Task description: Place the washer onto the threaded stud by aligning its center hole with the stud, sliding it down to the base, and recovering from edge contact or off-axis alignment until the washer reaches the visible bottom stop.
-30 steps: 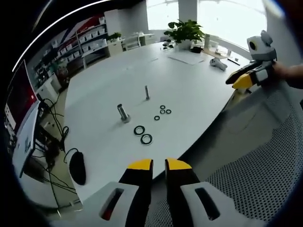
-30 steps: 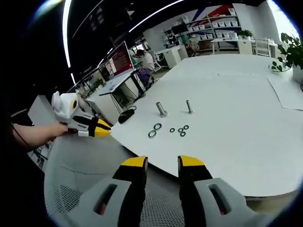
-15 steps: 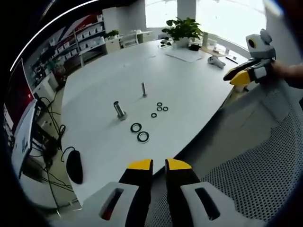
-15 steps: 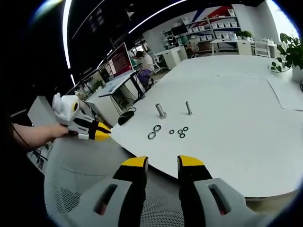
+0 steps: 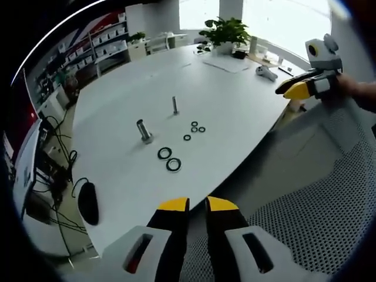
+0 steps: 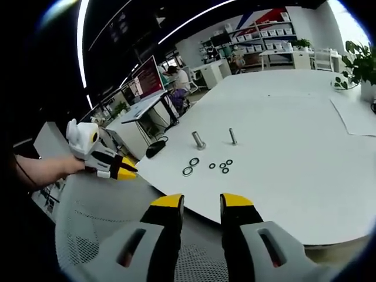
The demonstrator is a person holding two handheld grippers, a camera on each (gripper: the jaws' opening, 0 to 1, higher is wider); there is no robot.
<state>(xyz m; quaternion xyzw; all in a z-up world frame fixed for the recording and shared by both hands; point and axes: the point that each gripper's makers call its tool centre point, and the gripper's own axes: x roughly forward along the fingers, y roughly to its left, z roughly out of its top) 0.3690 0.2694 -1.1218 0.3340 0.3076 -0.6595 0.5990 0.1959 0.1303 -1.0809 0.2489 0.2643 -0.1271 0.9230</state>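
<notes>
The left tongs (image 5: 197,204) are hovering over a mesh chair seat (image 5: 329,200), short of the counter (image 5: 235,100) edge, jaws nearly together and holding nothing. The right tongs (image 6: 202,201) are hovering likewise, jaws slightly parted and gripping nothing. Farther out on the counter, two large washers (image 5: 169,159) are lying side by side. Beyond them, four small washers (image 5: 194,128) are lying clustered. A thick stud (image 5: 143,130) and a thin stud (image 5: 175,105) are standing upright past the washers, both bare. A potted plant (image 5: 225,32) is standing at the far end.
</notes>
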